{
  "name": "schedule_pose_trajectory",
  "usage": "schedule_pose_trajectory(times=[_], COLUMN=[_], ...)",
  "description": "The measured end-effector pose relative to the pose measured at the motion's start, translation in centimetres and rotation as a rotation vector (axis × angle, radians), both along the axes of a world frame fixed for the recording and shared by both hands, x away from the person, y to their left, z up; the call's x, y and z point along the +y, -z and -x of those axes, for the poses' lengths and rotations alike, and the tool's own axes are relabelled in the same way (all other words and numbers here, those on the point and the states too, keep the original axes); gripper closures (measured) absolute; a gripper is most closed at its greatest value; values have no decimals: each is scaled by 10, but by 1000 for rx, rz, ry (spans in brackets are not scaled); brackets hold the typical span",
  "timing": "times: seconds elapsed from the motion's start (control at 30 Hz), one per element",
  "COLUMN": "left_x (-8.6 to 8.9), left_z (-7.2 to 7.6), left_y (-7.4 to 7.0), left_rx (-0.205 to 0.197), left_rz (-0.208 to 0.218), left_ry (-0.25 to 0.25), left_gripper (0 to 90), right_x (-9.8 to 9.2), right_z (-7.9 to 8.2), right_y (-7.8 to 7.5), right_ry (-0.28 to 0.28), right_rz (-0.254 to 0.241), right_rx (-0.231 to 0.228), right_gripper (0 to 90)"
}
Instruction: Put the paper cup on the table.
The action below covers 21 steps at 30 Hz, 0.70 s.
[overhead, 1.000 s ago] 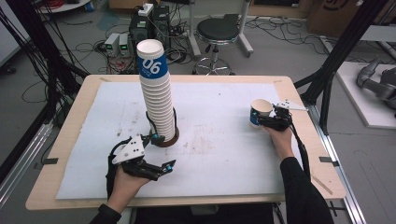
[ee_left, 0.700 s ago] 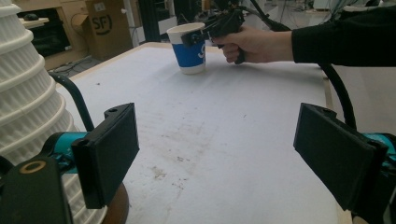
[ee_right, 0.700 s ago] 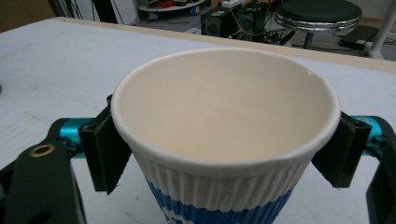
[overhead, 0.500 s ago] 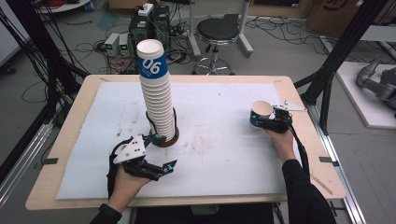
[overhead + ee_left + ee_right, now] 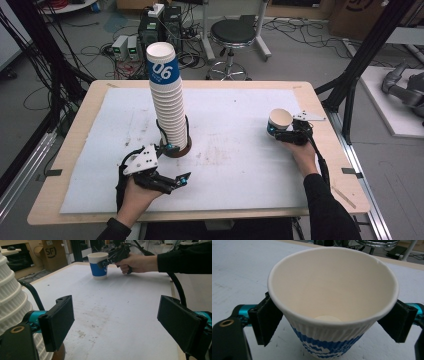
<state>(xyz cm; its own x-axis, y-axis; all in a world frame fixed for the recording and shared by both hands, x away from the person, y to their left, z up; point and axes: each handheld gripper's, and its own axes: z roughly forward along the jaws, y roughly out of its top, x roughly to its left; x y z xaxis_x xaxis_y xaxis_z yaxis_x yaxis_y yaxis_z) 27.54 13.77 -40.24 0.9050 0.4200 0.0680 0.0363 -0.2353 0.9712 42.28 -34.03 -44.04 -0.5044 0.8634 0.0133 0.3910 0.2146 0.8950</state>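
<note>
A tall stack of white ribbed paper cups [image 5: 170, 105], its top cup banded blue, stands on a brown base at the table's middle and shows at the left edge of the left gripper view [image 5: 10, 297]. A single blue-and-white cup [image 5: 278, 122] stands upright on the white sheet at the right. My right gripper [image 5: 276, 134] straddles it. Its jaws have just been opening, and the pads [image 5: 268, 320] sit beside the cup [image 5: 332, 290] just under the rim without squeezing it. My left gripper [image 5: 179, 181] rests open near the front edge, nothing between its pads [image 5: 60, 322].
A white sheet [image 5: 240, 170] covers most of the wooden table [image 5: 340, 185]. A black cable [image 5: 161, 132] loops around the stack's foot. Beyond the table are a black stool [image 5: 232, 32], floor cables and electronics boxes. A dark frame post [image 5: 360, 65] stands at the right.
The cup and my right gripper have sunk very slightly in the high view. My left hand and the stack have not moved.
</note>
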Motion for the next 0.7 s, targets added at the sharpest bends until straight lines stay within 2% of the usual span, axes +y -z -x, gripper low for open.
schedule_pose_trajectory(times=[0.27, 0.53, 0.7], left_x=[0, -1, 0], left_z=[-3, -5, -5], left_y=[2, 3, 2], left_rx=[18, 24, 23], left_rz=[-2, -3, -4], left_ry=[16, 20, 22], left_gripper=[140, 140, 140], right_x=[-5, -13, -19], right_z=[8, 22, 34], right_y=[-3, -10, -15], right_ry=[21, 20, 12], right_rz=[28, 21, 6], right_rx=[11, 31, 22], right_gripper=[132, 132, 133])
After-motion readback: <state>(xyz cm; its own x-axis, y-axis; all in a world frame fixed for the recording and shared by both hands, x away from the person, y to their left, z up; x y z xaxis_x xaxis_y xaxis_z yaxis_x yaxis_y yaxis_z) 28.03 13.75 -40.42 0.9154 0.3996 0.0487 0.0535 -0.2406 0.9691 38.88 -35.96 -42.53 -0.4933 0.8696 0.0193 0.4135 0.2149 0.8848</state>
